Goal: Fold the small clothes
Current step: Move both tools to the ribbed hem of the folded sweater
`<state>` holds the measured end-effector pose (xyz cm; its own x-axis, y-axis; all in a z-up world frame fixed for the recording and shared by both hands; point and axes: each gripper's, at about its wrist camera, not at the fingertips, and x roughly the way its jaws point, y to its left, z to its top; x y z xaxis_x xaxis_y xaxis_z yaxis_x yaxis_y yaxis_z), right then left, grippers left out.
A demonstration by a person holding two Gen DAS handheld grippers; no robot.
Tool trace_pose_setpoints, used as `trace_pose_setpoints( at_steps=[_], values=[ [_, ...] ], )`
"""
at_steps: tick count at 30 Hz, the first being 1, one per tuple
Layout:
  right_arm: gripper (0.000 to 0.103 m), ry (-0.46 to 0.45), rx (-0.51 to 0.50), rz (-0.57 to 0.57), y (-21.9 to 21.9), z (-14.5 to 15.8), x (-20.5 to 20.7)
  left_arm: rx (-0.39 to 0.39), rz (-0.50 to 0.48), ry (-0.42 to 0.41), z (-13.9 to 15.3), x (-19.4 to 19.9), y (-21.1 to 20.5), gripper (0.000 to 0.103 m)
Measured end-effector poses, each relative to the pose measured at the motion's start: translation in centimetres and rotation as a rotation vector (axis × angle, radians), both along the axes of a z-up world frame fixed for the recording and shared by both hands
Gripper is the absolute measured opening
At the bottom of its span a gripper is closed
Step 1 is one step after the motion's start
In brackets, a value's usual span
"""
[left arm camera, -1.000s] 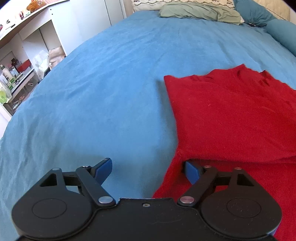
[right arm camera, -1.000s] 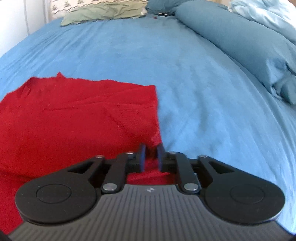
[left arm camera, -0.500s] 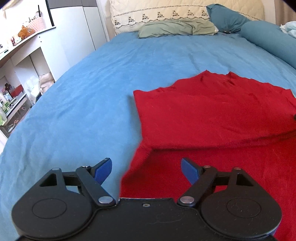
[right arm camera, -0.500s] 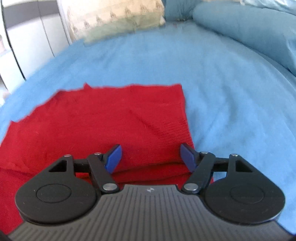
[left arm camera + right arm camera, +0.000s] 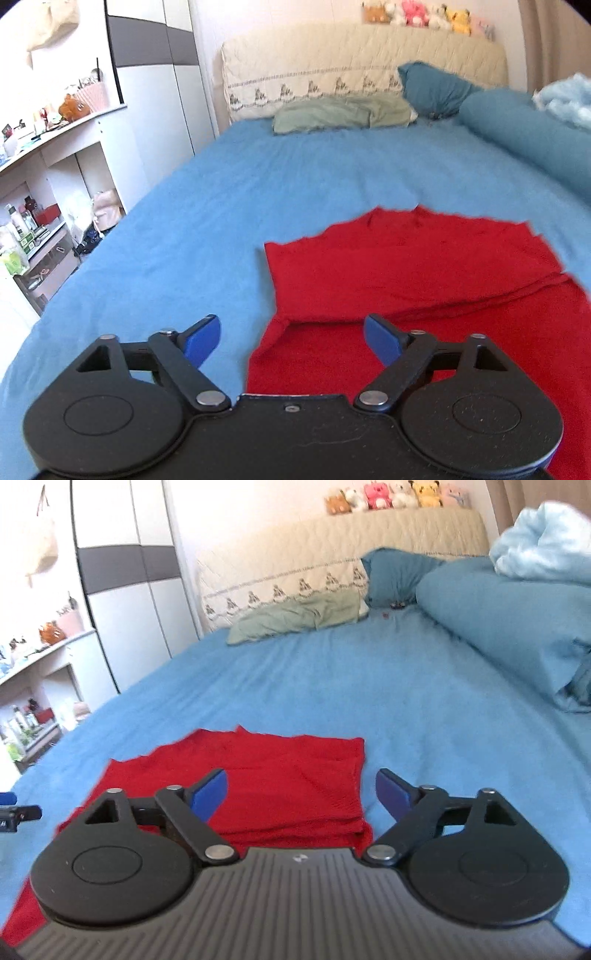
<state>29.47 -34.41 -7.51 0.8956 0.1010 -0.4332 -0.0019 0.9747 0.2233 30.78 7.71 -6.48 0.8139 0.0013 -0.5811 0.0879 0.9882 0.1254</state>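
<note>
Blue bedspread (image 5: 221, 206) carries a red top (image 5: 424, 258), folded partway and lying flat, soft and light by its look, best pinched at a corner, as left gripper (image 5: 291, 341) and right gripper (image 5: 301, 790) hover spread wide, empty.

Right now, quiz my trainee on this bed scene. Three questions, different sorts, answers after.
1. True or false: the left gripper is shut on the red top.
2. Which colour is the bedsheet under the top? A) white B) blue C) green
3. Fill in: the right gripper has its jaws ____.

Key
1. False; its jaws stand apart and hold nothing.
2. B
3. open
</note>
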Motion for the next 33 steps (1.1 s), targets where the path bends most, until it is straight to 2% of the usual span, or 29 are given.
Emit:
trace_pose_setpoints(
  at_steps=[2,6,10,13,18,20,24,28,33],
  values=[
    [0.103,-0.005,0.019,-0.006,-0.2,2.0,-3.3,-0.041,-0.015,-0.004,1.7,-2.4,0.4,0.101],
    [0.103,0.031,-0.001,-0.011,0.0,4.9,-10.3,-0.088,-0.029,0.016,4.1,-7.4,1.3,0.103],
    [0.103,0.105,-0.027,0.01,0.7,5.4,-16.5,-0.139,-0.05,0.067,3.8,-12.1,3.0,0.103],
    [0.103,0.172,-0.066,0.008,1.4,4.0,-20.6,-0.153,-0.051,0.139,2.0,-14.9,3.9,0.103],
    [0.103,0.254,-0.044,-0.009,2.3,-0.1,-24.9,-0.221,-0.019,0.237,-2.3,-18.3,5.4,0.099],
    [0.103,0.243,-0.076,-0.027,3.1,-1.6,-26.3,-0.222,0.005,0.26,-4.1,-19.1,5.7,0.088],
    [0.103,0.276,-0.091,-0.065,4.3,-4.5,-27.1,-0.232,0.03,0.265,-6.6,-19.4,5.6,0.077],
    [0.095,0.315,-0.06,-0.089,4.9,-6.6,-27.3,-0.236,0.051,0.263,-8.0,-18.7,5.6,0.063],
    [0.084,0.348,-0.042,-0.094,5.3,-8.0,-27.2,-0.225,0.056,0.246,-9.0,-19.0,5.7,0.061]
  ],
)
